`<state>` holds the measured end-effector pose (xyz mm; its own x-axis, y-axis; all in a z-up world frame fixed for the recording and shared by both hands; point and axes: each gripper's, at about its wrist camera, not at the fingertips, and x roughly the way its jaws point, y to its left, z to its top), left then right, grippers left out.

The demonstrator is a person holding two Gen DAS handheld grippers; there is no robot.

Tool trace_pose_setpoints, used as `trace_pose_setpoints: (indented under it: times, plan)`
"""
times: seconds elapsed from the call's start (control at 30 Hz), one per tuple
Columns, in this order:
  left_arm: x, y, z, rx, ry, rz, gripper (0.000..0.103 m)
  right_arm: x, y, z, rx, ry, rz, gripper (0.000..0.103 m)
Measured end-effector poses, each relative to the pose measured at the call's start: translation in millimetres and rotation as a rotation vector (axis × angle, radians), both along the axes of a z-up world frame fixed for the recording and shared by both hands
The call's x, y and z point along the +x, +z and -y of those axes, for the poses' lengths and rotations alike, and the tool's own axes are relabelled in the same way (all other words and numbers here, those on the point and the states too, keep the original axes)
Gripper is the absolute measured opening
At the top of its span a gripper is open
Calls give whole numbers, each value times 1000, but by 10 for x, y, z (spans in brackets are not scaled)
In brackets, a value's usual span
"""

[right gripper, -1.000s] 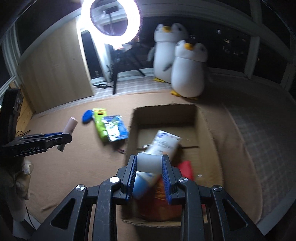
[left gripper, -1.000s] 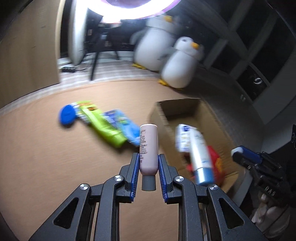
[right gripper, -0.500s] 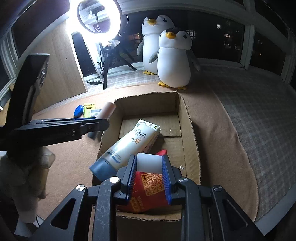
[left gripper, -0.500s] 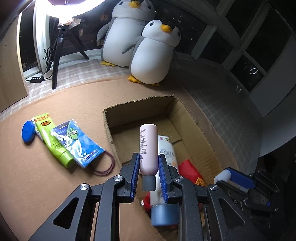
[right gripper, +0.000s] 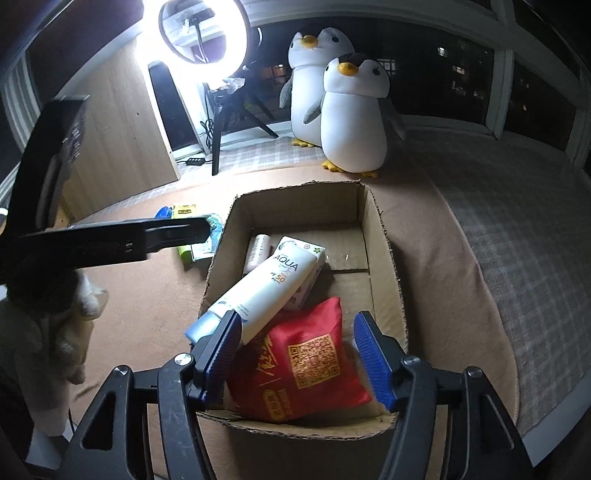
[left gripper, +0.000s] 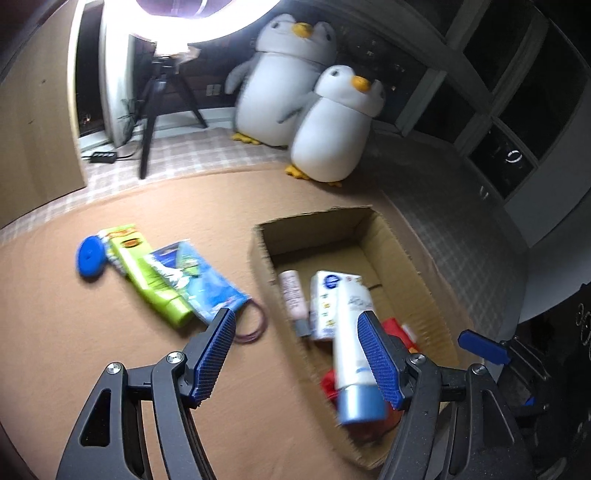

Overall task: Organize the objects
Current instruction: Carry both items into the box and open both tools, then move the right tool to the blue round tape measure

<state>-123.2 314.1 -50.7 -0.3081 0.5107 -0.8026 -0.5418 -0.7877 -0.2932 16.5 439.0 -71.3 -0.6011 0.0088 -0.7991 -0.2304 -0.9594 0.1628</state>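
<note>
Left wrist: pink bottle [left gripper: 292, 297] in box [left gripper: 413, 258], beyond spread left claw [left gripper: 301, 354].

The setting is a room in a home at night, indicated by carpeted floor [right gripper: 436, 236], two plush penguins [right gripper: 354, 122] against dark windows [right gripper: 461, 85], a ring light [right gripper: 203, 33] on a tripod [right gripper: 221, 122], and a wooden cabinet [right gripper: 122, 140].

Each claw, left claw [left gripper: 296, 356] and right claw [right gripper: 298, 360], has black angular arms with triangular cut-outs, silver screws at the joints, and blue ribbed pads [right gripper: 221, 349] on its fingers. The person's left hand [right gripper: 62, 332] wears a pale, cream-coloured glove.
</note>
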Motion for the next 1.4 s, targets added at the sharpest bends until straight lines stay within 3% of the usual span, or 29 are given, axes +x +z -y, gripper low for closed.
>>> trace_pose_setpoints:
  times: [0.3, 0.5, 0.8, 0.97, 1.13, 1.33, 1.4]
  plan:
    - [-2, 156, 1058, -3, 91, -29, 72, -103, 102, 127, -89, -40, -27, 62]
    - [20, 232, 1891, -11, 188, -43, 72, -309, 173, 396, -131, -8, -43, 62]
    - [56, 424, 3103, 2, 345, -80, 72, -1053, 376, 1017, -203, 136, -56, 62]
    - [103, 474, 3490, 5, 388, -94, 72, -1601, 456, 1320, -248, 192, -54, 62]
    - [148, 440, 3834, 9, 435, -88, 72, -2166, 322, 1613, -302, 239, -12, 62]
    - [188, 296, 4086, -10, 480, -59, 72, -2753, -28, 1871, -267, 252, 57, 62]
    - [202, 235, 4125, -18, 495, -46, 72, -2921, -172, 1901, -261, 249, 82, 57]
